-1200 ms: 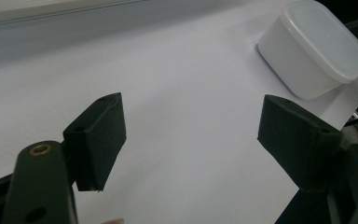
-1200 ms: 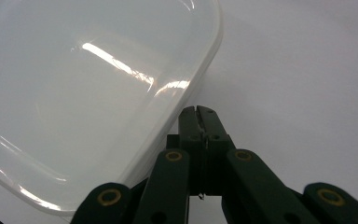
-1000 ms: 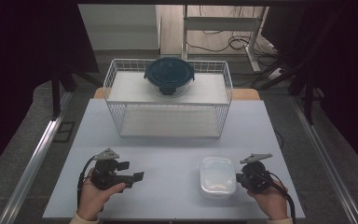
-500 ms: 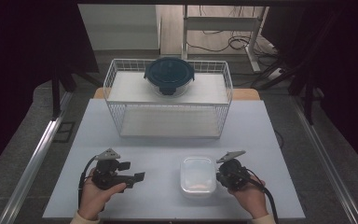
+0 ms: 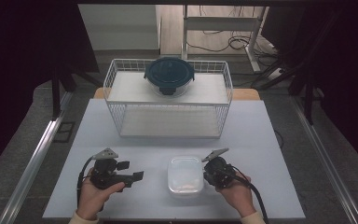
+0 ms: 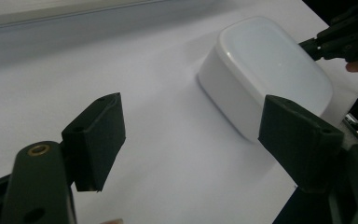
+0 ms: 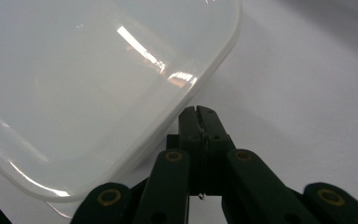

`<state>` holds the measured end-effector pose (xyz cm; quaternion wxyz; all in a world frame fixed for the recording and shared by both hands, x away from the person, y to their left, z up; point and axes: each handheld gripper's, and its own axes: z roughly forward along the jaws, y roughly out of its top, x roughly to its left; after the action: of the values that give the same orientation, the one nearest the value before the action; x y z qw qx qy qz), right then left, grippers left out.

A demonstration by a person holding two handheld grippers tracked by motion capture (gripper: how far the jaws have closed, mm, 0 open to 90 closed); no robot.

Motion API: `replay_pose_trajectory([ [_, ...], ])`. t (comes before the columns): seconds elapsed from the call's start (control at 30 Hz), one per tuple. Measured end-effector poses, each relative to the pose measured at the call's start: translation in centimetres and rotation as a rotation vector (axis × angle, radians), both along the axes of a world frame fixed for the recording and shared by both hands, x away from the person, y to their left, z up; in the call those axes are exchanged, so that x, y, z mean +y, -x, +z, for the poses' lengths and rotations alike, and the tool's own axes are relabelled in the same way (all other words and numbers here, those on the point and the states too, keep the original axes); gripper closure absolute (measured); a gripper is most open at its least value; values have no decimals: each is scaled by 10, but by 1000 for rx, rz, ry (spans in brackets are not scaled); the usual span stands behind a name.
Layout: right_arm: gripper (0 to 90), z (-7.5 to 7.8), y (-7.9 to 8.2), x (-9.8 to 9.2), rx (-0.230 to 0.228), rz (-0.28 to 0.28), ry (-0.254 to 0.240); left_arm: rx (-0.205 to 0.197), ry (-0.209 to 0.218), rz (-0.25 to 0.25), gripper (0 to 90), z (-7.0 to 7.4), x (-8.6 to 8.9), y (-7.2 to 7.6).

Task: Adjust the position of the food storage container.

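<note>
With the right hand-held gripper [image 7: 200, 112] clamped shut, holding nothing, against the white container's [image 5: 185, 174] rim, and the left hand-held gripper [image 6: 193, 140] gaping empty, an off-centre shove could spin the container askew on the worktop [image 5: 261, 140].

A: What do the tools look like?
B: Both are black. The left gripper [image 5: 137, 176] has blocky matte pads [image 6: 95, 140] and brass-coloured pivot pins.
A: And the other?
B: The right gripper [image 7: 199, 114] has the same pins. Each carries a grey three-cornered plate and a black cable; pale cuffs show.
</note>
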<state>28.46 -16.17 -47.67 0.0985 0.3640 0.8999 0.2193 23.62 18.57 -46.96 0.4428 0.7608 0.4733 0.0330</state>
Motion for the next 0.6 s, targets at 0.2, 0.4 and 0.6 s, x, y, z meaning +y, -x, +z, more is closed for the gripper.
replay_pose_trajectory([
  [0.2, 892, -2, -3, 24, 9, 35, 6, -2, 21, -1, 224, 3, 4, 2],
  [0.4, 892, -4, 0, 39, 10, 80, 18, -7, 36, -3, 223, 5, 4, 2],
  [0.6, 892, -5, 2, 44, 15, 107, 20, -4, 31, 2, 223, 5, 5, 1],
])
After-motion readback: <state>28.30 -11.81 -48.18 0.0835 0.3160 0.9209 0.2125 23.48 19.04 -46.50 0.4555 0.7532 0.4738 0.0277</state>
